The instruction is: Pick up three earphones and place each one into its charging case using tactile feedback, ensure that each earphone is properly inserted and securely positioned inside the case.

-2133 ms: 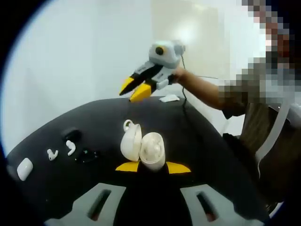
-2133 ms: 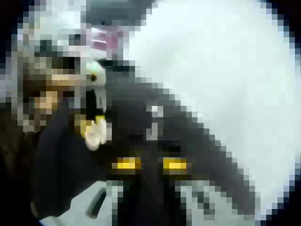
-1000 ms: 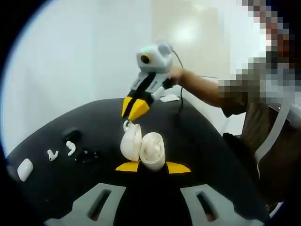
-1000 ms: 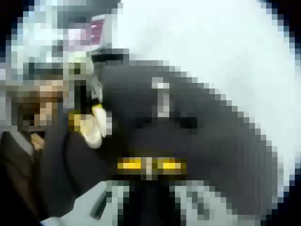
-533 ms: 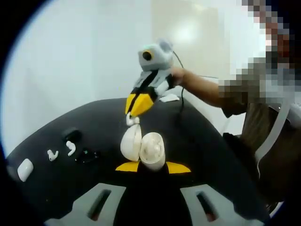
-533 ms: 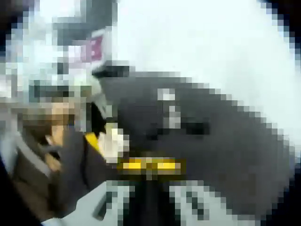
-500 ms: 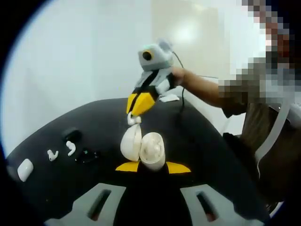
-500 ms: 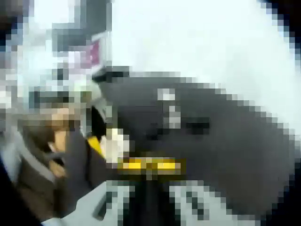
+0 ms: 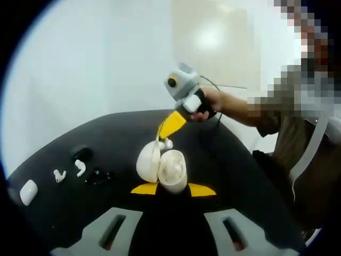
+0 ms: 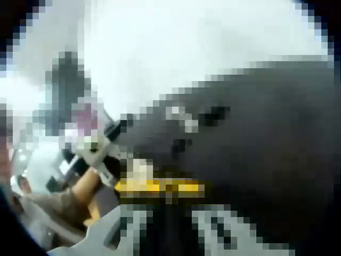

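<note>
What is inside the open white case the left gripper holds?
A white earphone, pinched by the right gripper, sits at the open white case's mouth. The cavity itself is hidden from the left gripper view.

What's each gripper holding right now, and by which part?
Left gripper: open white oval charging case, pinched at its lower end. Right gripper: small white earphone, gripped by its upper end, over the case.

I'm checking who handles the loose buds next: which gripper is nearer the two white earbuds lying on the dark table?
Left. The left gripper, clamping the open case, sits nearer the two white earbuds; the right gripper hangs above the case, farther away.
</note>
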`<state>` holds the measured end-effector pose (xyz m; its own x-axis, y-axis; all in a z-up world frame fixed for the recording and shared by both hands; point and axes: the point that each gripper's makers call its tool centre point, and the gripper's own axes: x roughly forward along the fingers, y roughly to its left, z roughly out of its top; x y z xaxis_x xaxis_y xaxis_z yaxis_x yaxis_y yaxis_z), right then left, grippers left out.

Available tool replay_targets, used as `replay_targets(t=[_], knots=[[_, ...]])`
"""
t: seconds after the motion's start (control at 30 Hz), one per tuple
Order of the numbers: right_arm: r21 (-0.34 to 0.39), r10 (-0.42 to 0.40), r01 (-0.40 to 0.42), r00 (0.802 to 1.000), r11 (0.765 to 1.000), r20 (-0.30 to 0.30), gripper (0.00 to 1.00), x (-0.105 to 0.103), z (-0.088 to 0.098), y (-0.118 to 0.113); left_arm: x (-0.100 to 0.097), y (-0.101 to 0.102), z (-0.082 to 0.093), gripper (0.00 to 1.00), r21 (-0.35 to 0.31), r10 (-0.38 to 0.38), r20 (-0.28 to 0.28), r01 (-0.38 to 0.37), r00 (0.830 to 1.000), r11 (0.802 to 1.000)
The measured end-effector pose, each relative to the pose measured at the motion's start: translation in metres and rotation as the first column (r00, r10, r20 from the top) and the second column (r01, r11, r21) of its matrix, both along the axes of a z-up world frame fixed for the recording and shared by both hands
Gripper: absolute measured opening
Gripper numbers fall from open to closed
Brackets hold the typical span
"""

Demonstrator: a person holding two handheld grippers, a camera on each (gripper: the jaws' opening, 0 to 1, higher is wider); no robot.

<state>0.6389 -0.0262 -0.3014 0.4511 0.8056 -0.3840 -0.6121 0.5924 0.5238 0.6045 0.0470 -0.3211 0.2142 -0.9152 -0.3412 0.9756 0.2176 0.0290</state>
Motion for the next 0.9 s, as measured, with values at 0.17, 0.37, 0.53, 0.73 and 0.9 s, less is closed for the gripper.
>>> replay_targets(t=[0.17, 0.37, 0.53, 0.73, 0.9], knots=[[-0.079, -0.033, 0.039, 0.997, 0.996, 0.073, 0.08, -0.004, -0.009, -0.007, -0.001, 0.000, 0.000, 0.16, 0.000, 0.000, 0.001, 0.000, 1.000, 1.000], [-0.149, -0.046, 0.066, 0.990, 0.987, 0.134, 0.08, -0.005, -0.011, -0.015, -0.001, 0.000, 0.000, 0.16, 0.000, 0.000, 0.000, 0.000, 1.000, 1.000], [-0.151, -0.047, 0.068, 0.989, 0.986, 0.141, 0.11, -0.003, -0.011, -0.018, -0.001, 0.000, 0.000, 0.16, 0.001, 0.001, 0.001, -0.001, 1.000, 1.000], [-0.152, -0.038, 0.076, 0.971, 0.985, 0.234, 0.14, 0.003, 0.003, -0.020, 0.000, 0.000, 0.000, 0.16, 0.000, 0.001, 0.000, -0.001, 1.000, 1.000], [-0.241, 0.099, 0.003, 0.906, 0.971, 0.412, 0.14, 0.002, 0.022, -0.023, 0.000, 0.000, 0.000, 0.16, 0.000, 0.001, 0.000, -0.001, 1.000, 1.000]])
